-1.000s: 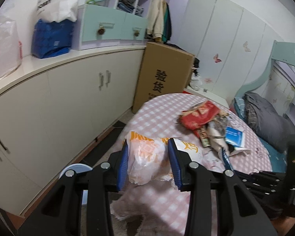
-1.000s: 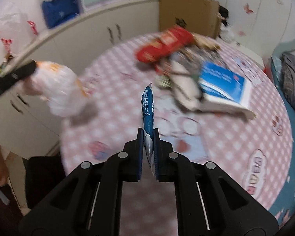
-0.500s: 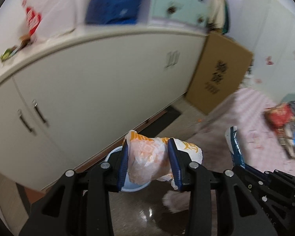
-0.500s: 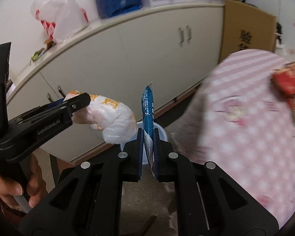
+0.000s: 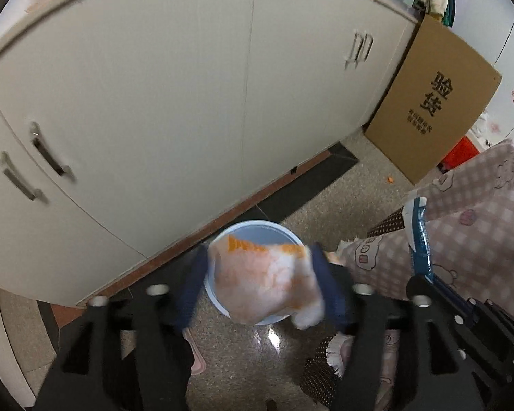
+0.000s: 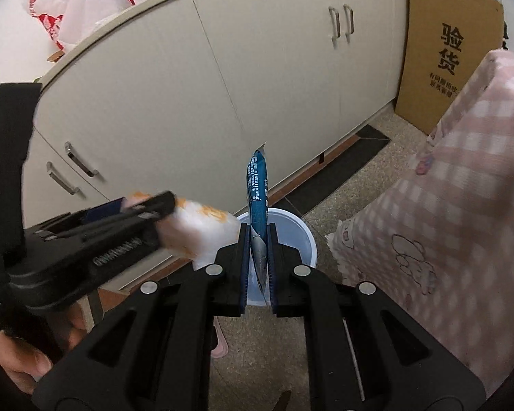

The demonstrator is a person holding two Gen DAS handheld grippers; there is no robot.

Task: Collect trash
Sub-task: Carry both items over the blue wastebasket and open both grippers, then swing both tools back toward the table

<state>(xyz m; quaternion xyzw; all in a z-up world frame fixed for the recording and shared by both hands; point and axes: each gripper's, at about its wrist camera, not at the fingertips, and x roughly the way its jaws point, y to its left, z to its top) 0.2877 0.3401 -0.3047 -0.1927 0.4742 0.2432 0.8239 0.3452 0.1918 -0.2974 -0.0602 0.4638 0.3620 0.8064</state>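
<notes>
Left gripper (image 5: 260,281) jaws just opened wide, crumpled white-orange bag (image 5: 267,284) loose between them, directly above pale blue bin (image 5: 257,227) on floor. Right gripper (image 6: 258,267) clamped tight on blue wrapper (image 6: 258,198), over same bin. Neither piece binned yet. Cabinets (image 5: 188,85) beyond.

Speckled stone floor (image 5: 325,212) carries a round light-blue bin (image 5: 257,231) near the cabinet base, a cardboard box (image 5: 431,102) standing at the cabinet's far end, a pink slipper (image 6: 219,346) just beside the bin, a small orange scrap (image 5: 390,179) near the box.
</notes>
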